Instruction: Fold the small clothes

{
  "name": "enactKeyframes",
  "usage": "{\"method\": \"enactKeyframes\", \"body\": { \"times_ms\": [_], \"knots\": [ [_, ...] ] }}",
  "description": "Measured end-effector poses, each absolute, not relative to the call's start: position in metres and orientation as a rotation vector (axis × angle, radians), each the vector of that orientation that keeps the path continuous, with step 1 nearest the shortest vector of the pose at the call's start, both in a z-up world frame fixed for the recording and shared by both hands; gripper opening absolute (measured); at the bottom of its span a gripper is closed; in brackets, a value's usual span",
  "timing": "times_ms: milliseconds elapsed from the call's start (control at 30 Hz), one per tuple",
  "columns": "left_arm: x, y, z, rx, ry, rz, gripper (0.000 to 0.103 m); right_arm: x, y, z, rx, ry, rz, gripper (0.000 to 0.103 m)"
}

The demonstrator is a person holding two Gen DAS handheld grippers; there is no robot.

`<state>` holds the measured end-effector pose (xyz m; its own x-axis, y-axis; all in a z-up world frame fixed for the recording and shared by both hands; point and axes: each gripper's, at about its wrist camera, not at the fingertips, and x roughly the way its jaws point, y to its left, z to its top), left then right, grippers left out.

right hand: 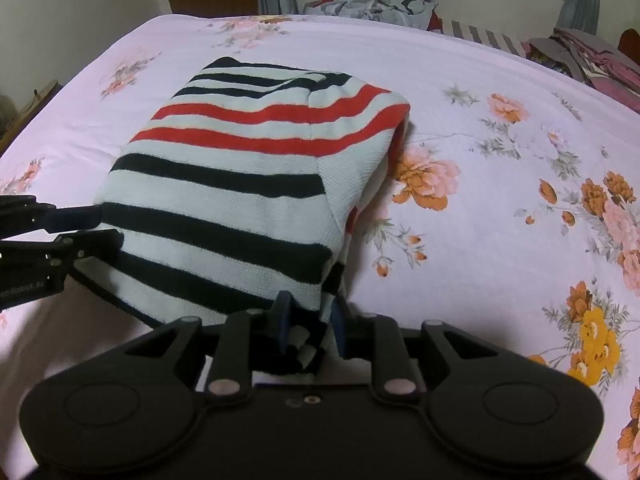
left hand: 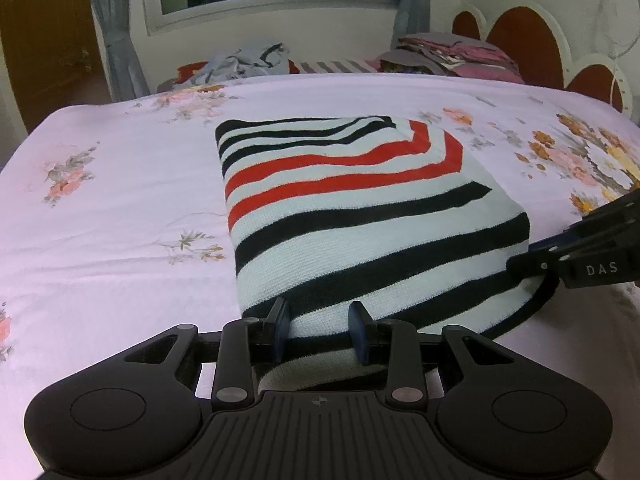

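A white knit sweater (left hand: 360, 216) with black and red stripes lies folded on the floral bed sheet (left hand: 120, 200). Its near edge is lifted off the sheet. My left gripper (left hand: 320, 328) is shut on the near left part of that edge. My right gripper (right hand: 310, 324) is shut on the near right corner of the sweater (right hand: 240, 184), with bunched fabric between the pads. The right gripper also shows in the left wrist view (left hand: 540, 260) at the sweater's right side. The left gripper shows at the left edge of the right wrist view (right hand: 92, 228).
A heap of grey-blue clothes (left hand: 244, 60) lies at the far edge of the bed. A stack of folded purple and grey clothes (left hand: 452, 56) sits at the far right by the red headboard (left hand: 524, 40). A window and curtains are behind.
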<state>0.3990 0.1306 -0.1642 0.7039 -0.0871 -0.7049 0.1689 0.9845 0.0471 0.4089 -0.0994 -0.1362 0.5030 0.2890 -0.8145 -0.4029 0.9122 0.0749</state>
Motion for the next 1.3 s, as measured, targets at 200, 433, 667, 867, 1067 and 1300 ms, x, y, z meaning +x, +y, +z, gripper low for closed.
{"method": "enactKeyframes", "body": {
  "times_ms": [200, 433, 667, 867, 1067, 1300],
  "knots": [
    [0.397, 0.122, -0.166, 0.14, 0.772, -0.093, 0.032, 0.405, -0.101, -0.139, -0.116, 0.931, 0.415, 0.021],
    [0.385, 0.115, -0.144, 0.153, 0.751, 0.012, 0.101, 0.392, -0.106, -0.116, -0.049, 0.913, 0.364, 0.06],
    [0.327, 0.108, -0.113, 0.07, 0.613, 0.095, 0.103, 0.337, -0.13, -0.084, -0.039, 0.788, 0.285, 0.103],
    [0.281, 0.094, -0.096, 0.056, 0.616, 0.099, 0.103, 0.285, -0.155, -0.069, -0.027, 0.722, 0.217, 0.103],
    [0.216, 0.071, -0.063, 0.06, 0.551, 0.056, 0.103, 0.221, -0.179, -0.041, 0.004, 0.693, 0.205, 0.103],
    [0.142, 0.062, -0.03, 0.024, 0.474, 0.084, 0.103, 0.152, -0.198, -0.018, 0.0, 0.648, 0.199, 0.103]
  ]
}}
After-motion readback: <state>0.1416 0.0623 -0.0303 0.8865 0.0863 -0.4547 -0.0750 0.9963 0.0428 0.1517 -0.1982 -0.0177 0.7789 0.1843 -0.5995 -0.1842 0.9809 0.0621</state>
